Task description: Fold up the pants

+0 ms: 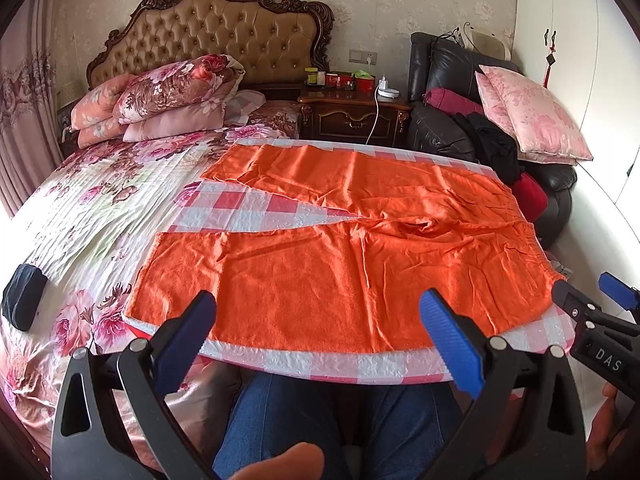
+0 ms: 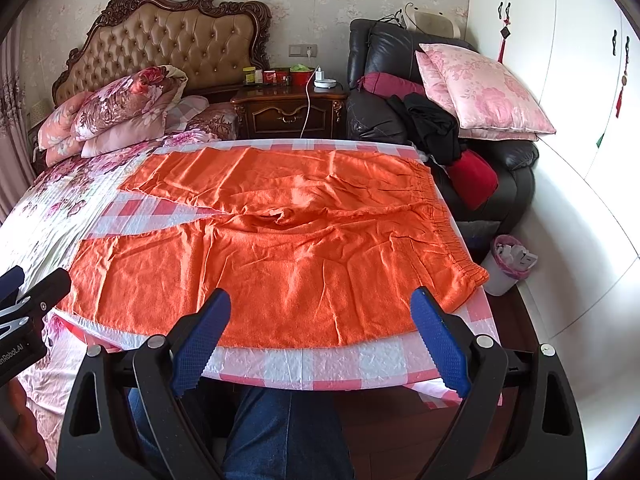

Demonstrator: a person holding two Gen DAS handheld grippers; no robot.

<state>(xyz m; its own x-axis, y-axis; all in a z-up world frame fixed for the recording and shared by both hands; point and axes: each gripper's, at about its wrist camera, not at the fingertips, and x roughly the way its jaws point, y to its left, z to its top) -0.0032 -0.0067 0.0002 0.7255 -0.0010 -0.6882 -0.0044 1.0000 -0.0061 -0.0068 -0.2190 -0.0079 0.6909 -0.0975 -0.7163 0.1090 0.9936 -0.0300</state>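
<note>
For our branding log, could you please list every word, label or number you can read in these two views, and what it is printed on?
"DAS" – white letters on the body of the right gripper, seen from the left wrist view.
"nRobot.AI" – cut off at the frame edge, on the body of the left gripper, right wrist view.
Labels on the nightstand jars and boxes: too small to read.

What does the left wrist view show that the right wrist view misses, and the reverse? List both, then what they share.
Only the left wrist view shows the black pouch lying on the floral bedspread, and the right gripper from the side.

Only the right wrist view shows the white waste bin on the floor beside the table, and a side glimpse of the left gripper.

Both show the orange pants spread flat on the checked cloth, waistband to the right, with each view's own gripper open short of them.
</note>
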